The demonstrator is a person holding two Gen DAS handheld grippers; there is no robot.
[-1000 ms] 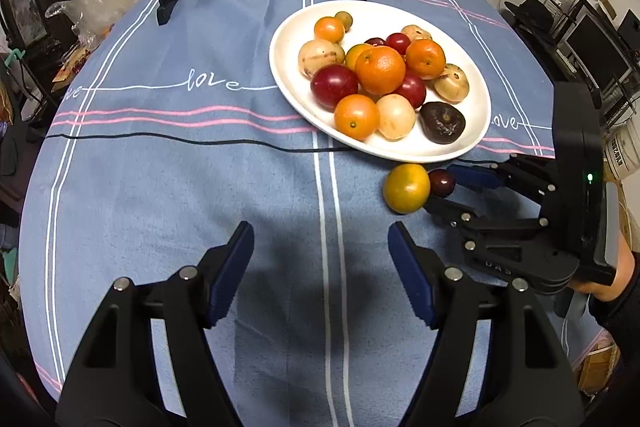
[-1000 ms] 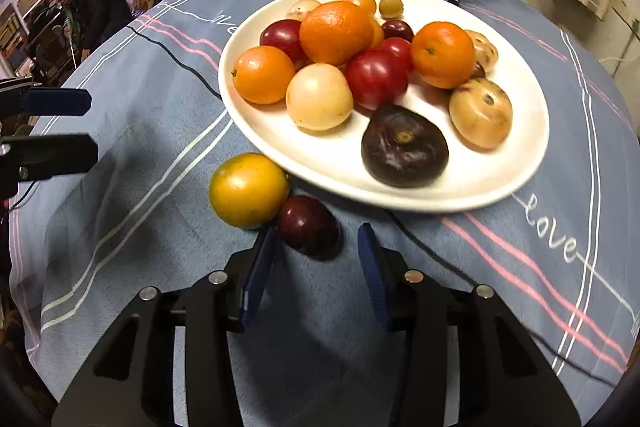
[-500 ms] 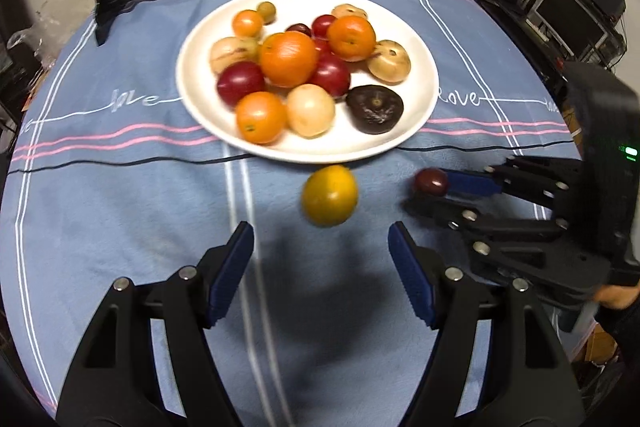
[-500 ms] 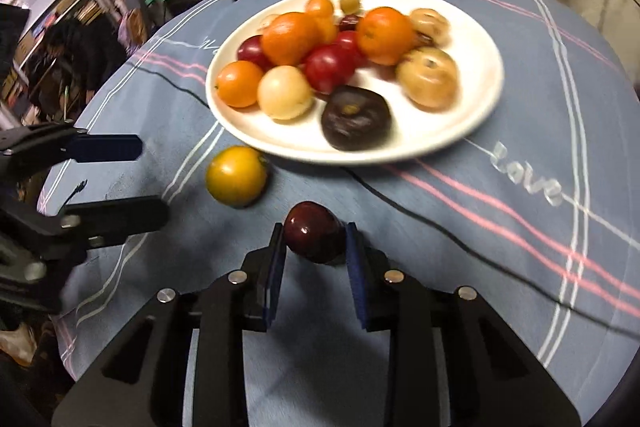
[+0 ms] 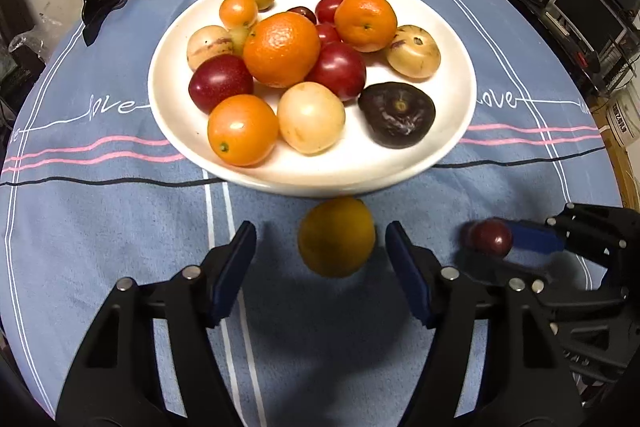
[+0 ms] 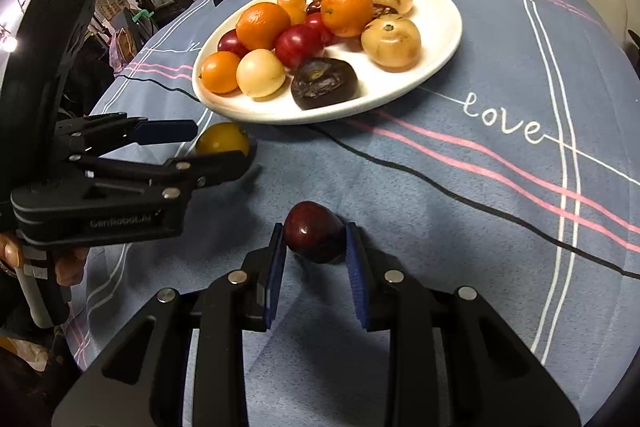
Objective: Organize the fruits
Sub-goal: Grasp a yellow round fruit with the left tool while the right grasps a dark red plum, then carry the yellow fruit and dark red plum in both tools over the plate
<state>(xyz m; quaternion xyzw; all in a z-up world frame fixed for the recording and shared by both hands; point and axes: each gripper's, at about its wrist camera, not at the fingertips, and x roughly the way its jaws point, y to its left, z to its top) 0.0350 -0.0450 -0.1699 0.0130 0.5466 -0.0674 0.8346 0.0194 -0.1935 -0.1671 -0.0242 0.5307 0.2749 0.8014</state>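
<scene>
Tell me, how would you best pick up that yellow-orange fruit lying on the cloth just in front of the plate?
Probably across its widest middle, coming down from above on the side away from the white plate. The yellow-orange fruit is round and smooth, so pads placed off-centre could slip. The left gripper already straddles it, jaws closing, pads not yet touching. The plate rim sits close behind, leaving no room there.

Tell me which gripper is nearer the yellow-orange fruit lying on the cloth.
Left. The left gripper straddles the yellow-orange fruit, jaws closing, not yet touching. The right gripper is off to the side, shut on a dark red fruit.
</scene>
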